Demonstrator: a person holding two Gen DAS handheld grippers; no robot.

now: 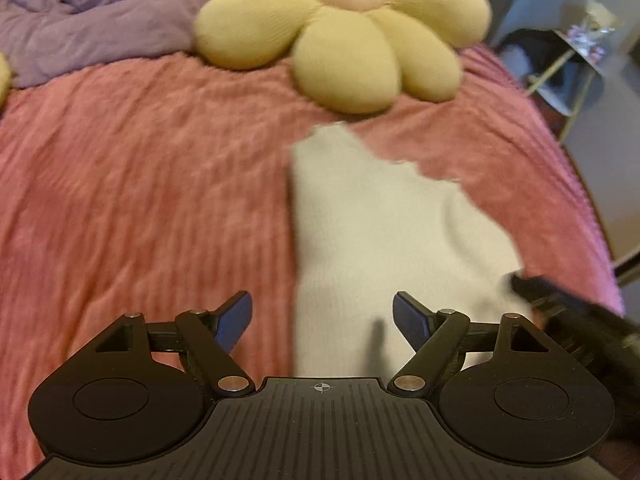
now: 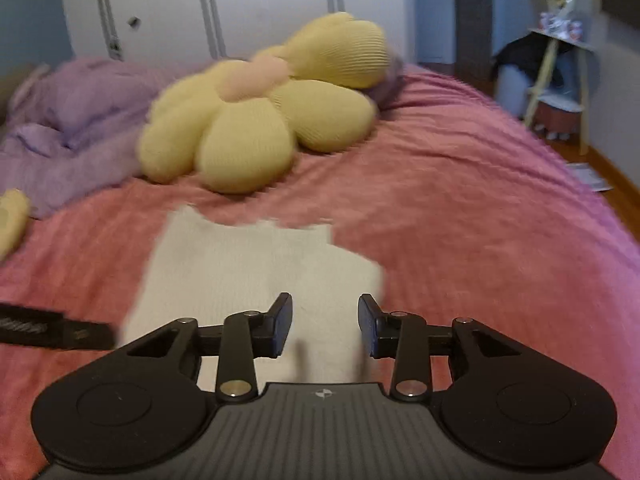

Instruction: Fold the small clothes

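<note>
A small cream-white garment lies flat on the pink ribbed bedspread. My left gripper is open and empty, held over the garment's near left edge. In the right wrist view the same garment lies just ahead of my right gripper, which is open and empty above the garment's near right part. The right gripper's black body shows at the right edge of the left wrist view. The left gripper's body shows at the left edge of the right wrist view.
A big yellow flower cushion with a pink centre lies just beyond the garment. A rumpled purple blanket fills the far left. The bed's right edge drops to a wooden floor, with a small shelf stand beyond.
</note>
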